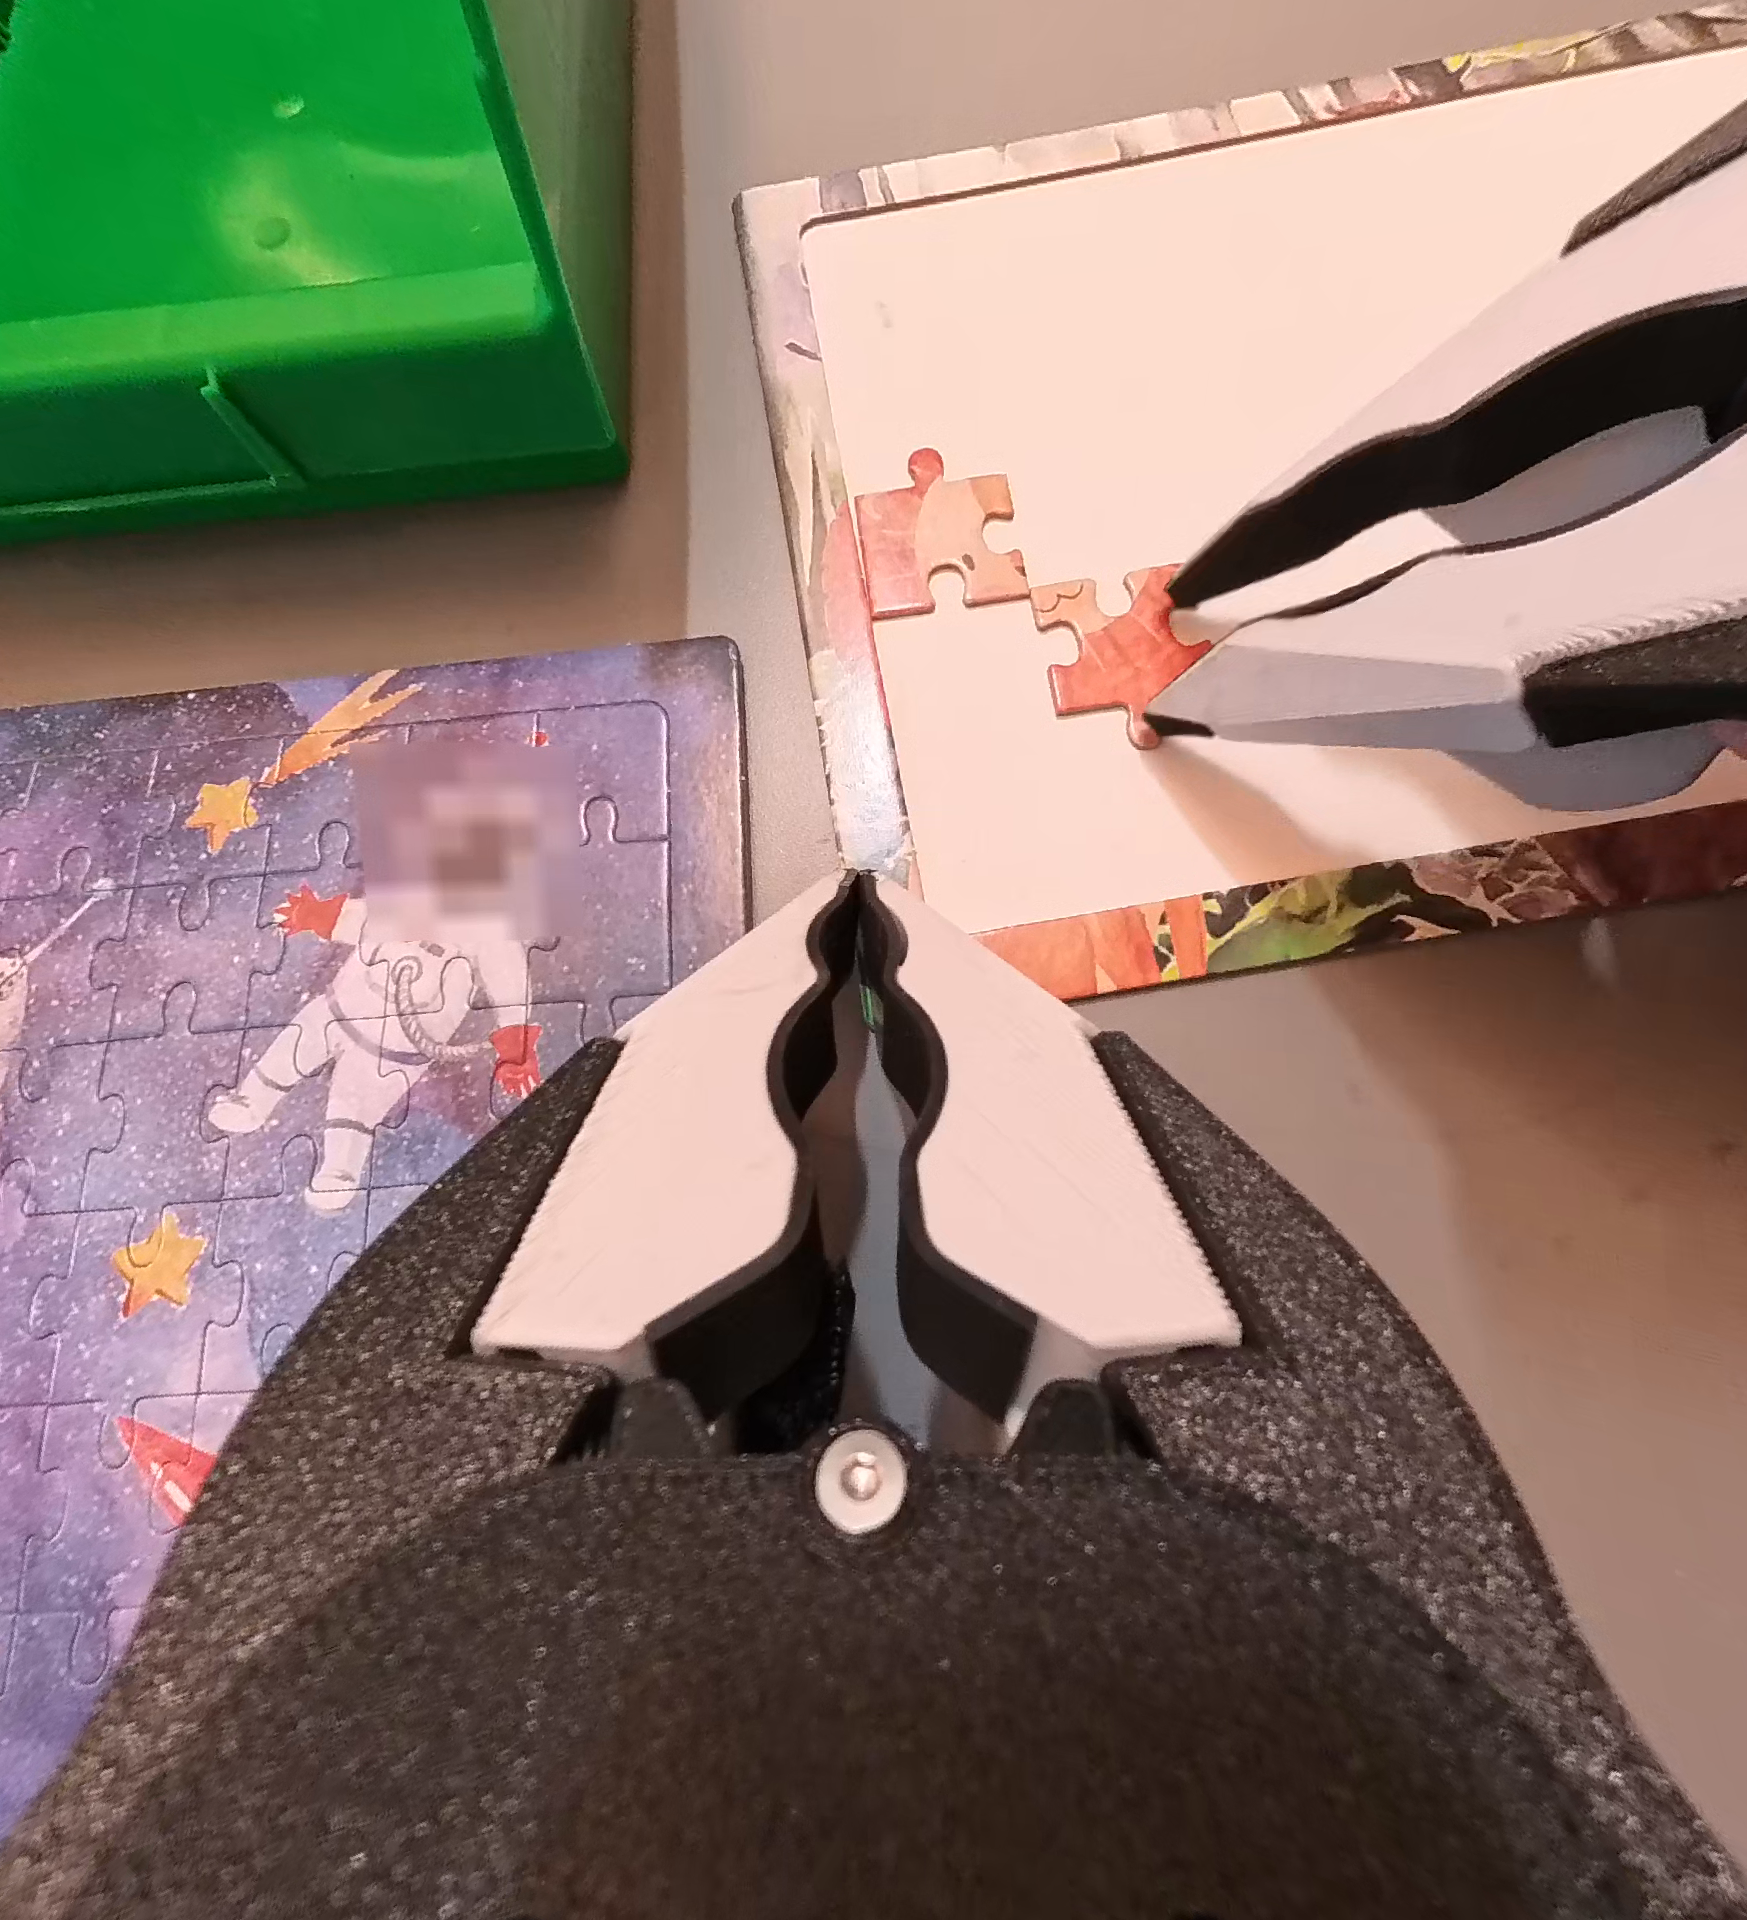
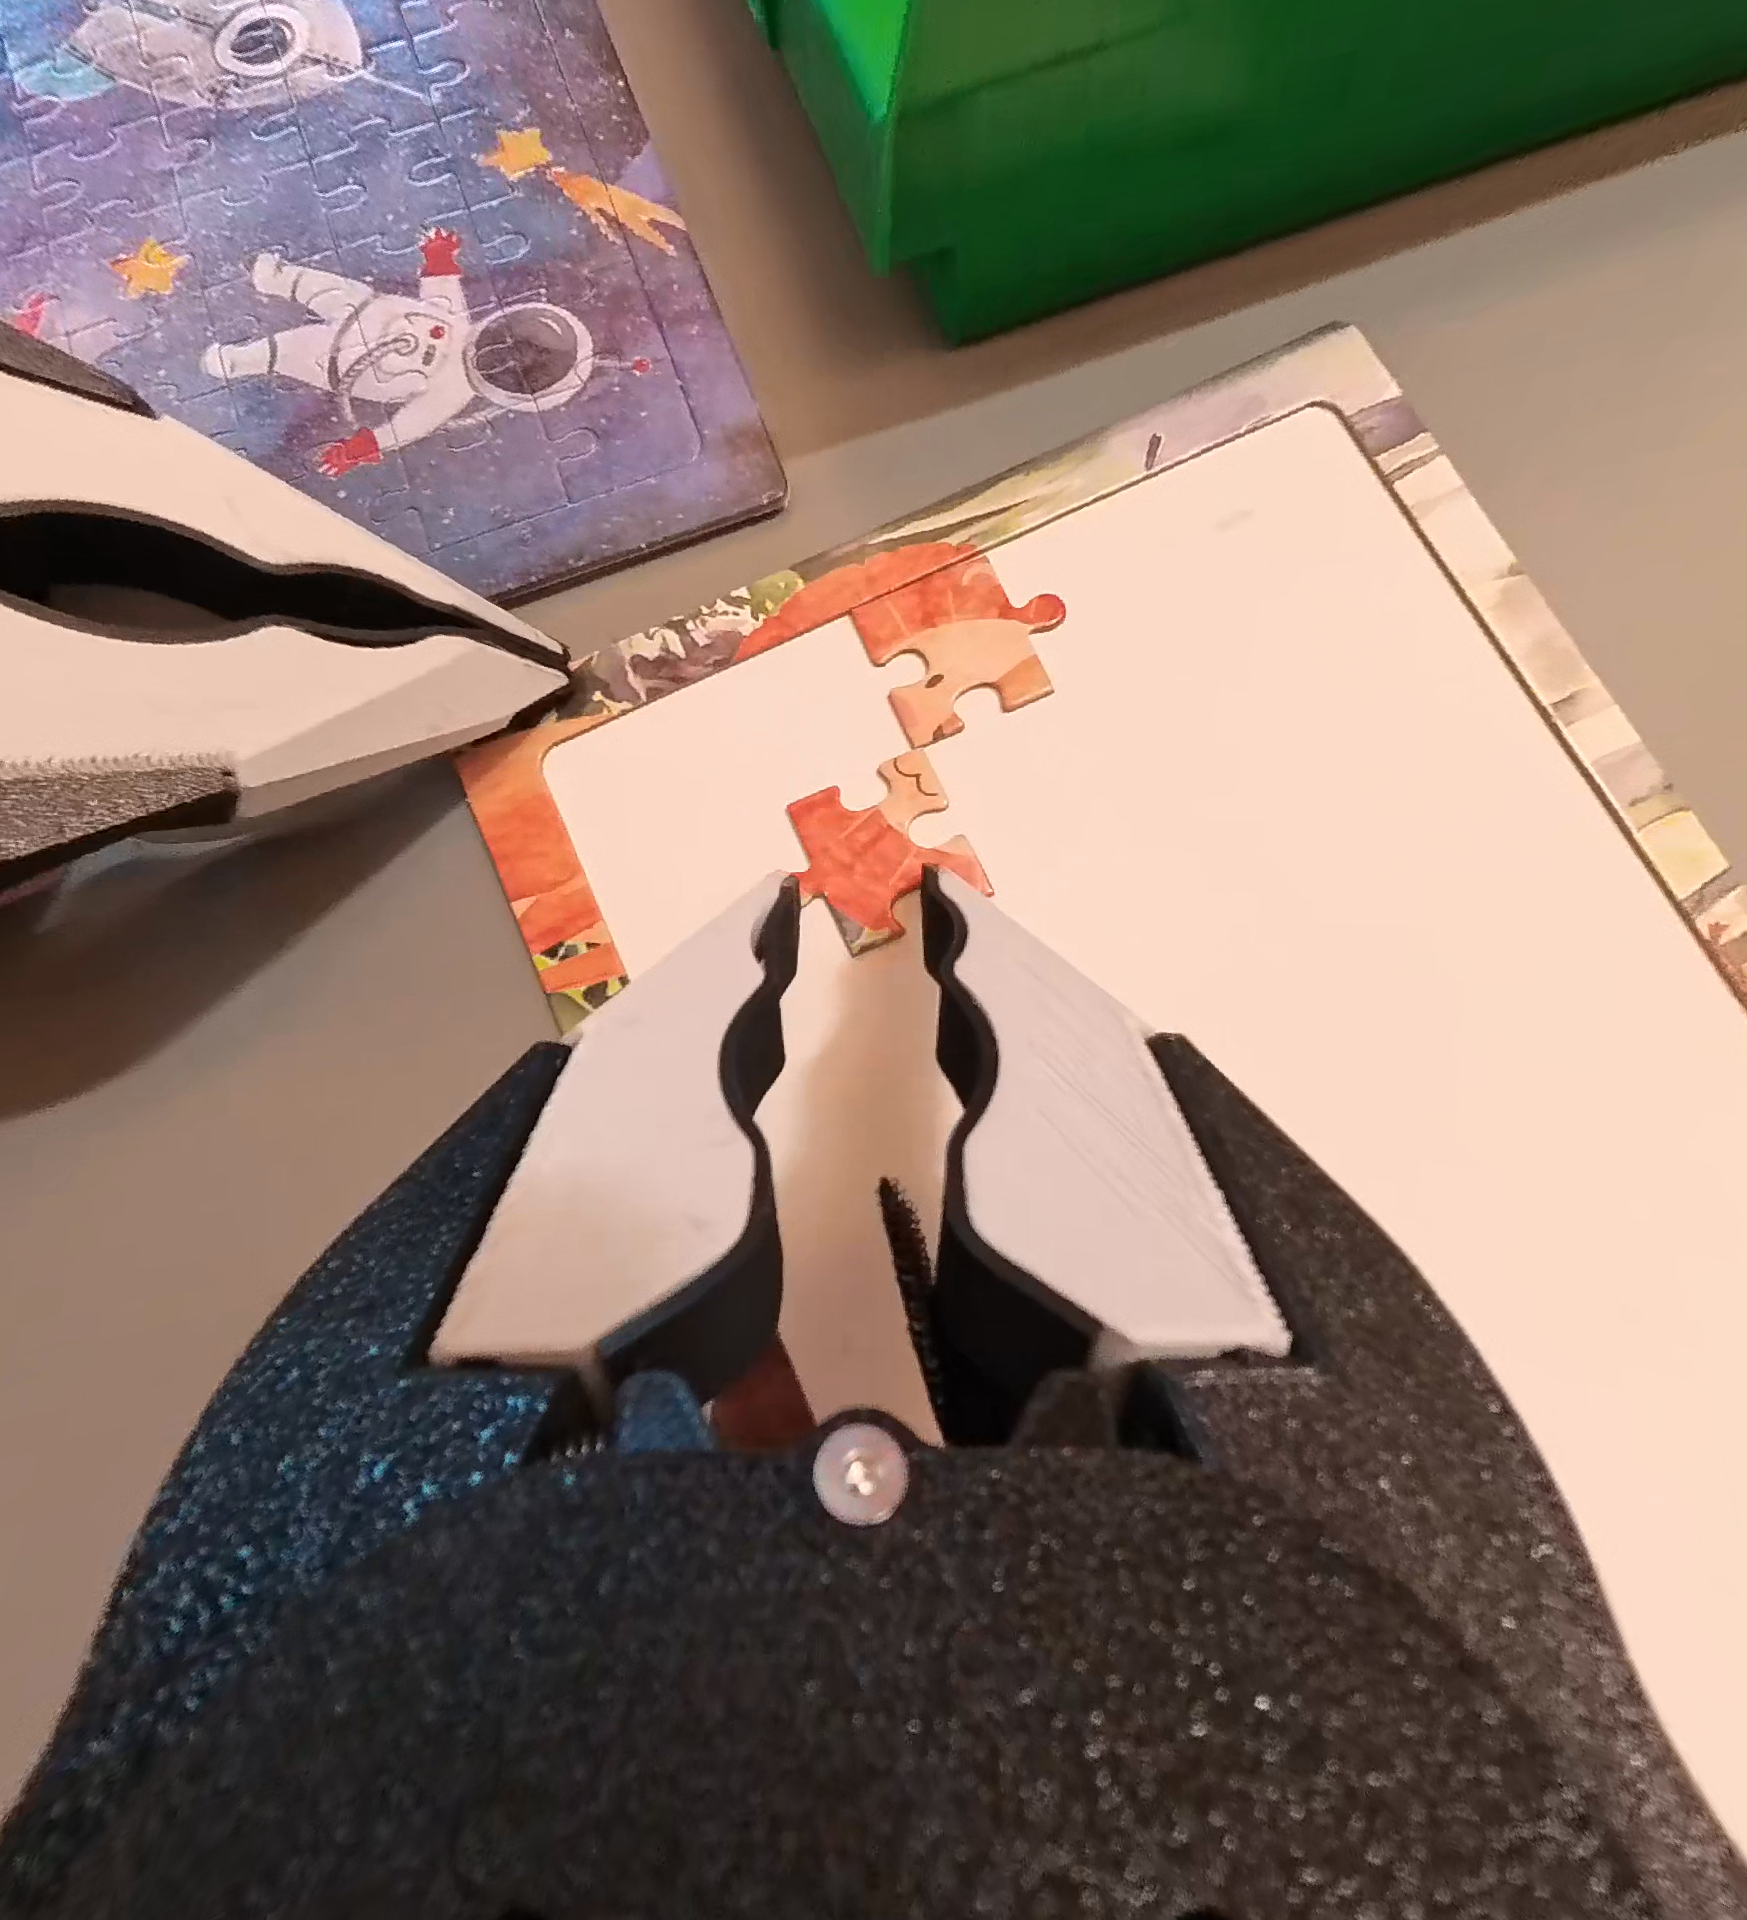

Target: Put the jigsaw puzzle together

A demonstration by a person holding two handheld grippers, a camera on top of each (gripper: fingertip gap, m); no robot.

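Observation:
A puzzle tray [image 1: 1368,902] with a white inside and a painted border lies on the table; it also shows in the right wrist view [image 2: 1596,764]. One orange piece [image 1: 936,540] [image 2: 962,644] sits against the tray's border. A second orange piece [image 1: 1108,655] [image 2: 858,842] lies flat on the white, its corner close to the first piece. My right gripper [image 2: 858,883] [image 1: 1165,660] has its tips on either side of this second piece. My left gripper [image 1: 858,883] is shut and empty, its tips [image 2: 552,665] at the tray's corner border.
A finished space puzzle [image 1: 225,935] [image 2: 329,260] lies beside the tray. A green plastic bin [image 1: 225,260] [image 2: 1264,135] stands behind both. The grey table [image 1: 1471,1247] runs in front of the tray. Spacing between my two grippers at the tips: around 8 centimeters.

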